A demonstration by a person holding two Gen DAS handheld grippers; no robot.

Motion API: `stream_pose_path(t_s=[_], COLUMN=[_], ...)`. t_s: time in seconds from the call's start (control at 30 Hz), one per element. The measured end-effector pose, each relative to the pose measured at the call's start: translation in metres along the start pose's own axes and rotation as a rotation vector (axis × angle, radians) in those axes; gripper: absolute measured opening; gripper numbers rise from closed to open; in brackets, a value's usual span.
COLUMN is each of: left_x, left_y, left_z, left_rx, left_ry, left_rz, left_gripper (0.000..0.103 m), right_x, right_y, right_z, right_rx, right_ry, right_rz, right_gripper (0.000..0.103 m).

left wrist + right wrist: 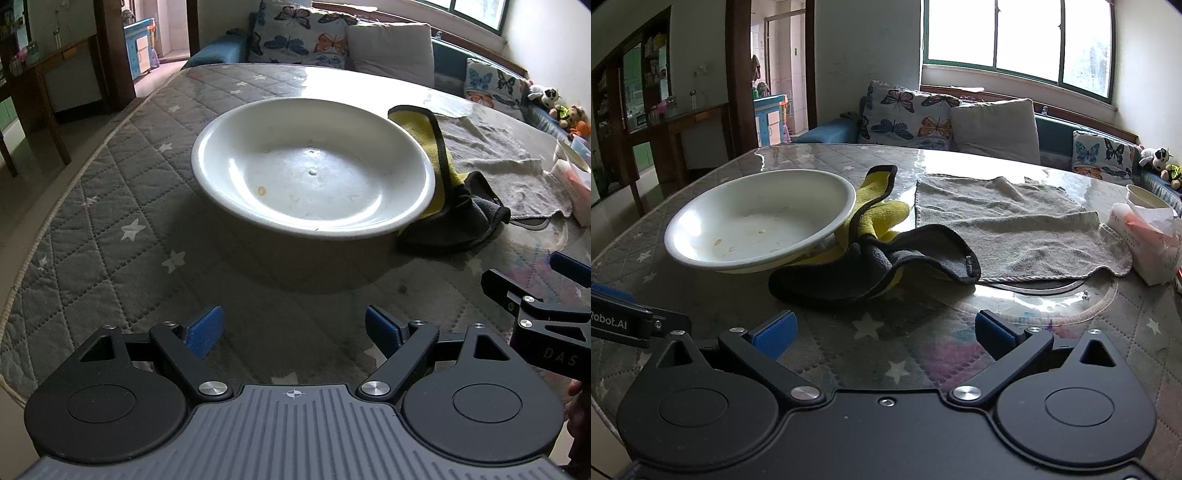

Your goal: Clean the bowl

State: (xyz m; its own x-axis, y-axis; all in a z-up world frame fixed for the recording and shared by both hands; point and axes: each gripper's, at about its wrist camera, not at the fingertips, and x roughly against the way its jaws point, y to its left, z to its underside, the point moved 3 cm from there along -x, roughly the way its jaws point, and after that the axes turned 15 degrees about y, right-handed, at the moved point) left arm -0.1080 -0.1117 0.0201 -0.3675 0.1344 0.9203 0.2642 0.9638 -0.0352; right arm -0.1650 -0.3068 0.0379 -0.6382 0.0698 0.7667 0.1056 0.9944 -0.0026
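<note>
A wide white bowl (314, 170) (757, 218) sits on the quilted table with a few small food specks inside. A yellow and dark grey cloth (454, 199) (879, 254) lies crumpled against its right side, partly tucked under the rim. My left gripper (293, 330) hovers open in front of the bowl, nothing between its blue pads. My right gripper (886, 334) is open too, just short of the cloth, and its tips show at the right edge of the left wrist view (535, 280).
A grey towel (1008, 221) (506, 155) is spread flat to the right of the cloth. A tissue pack (1145, 240) and a paper cup (1145, 197) stand at the far right. A sofa with butterfly cushions (908, 118) runs behind the table.
</note>
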Motion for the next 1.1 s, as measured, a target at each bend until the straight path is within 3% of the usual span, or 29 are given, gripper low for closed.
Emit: stream_pose_path(t_s=[0.5,1.1], left_x=[0.004,-0.0006], left_y=[-0.0046,-0.0074], left_z=[0.0008,-0.0008], left_rx=[-0.032,-0.04], left_ry=[-0.032,-0.005], left_rz=[-0.014,-0.018], left_gripper=[0.086,0.086], right_x=[-0.0006,-0.0021], right_y=[0.0008,0.0008], right_z=[-0.0022,-0.0003], right_rx=[-0.001,-0.003], right_ry=[0.002,0.007], right_rz=[-0.001,-0.003], right_gripper=[0.103,0.103])
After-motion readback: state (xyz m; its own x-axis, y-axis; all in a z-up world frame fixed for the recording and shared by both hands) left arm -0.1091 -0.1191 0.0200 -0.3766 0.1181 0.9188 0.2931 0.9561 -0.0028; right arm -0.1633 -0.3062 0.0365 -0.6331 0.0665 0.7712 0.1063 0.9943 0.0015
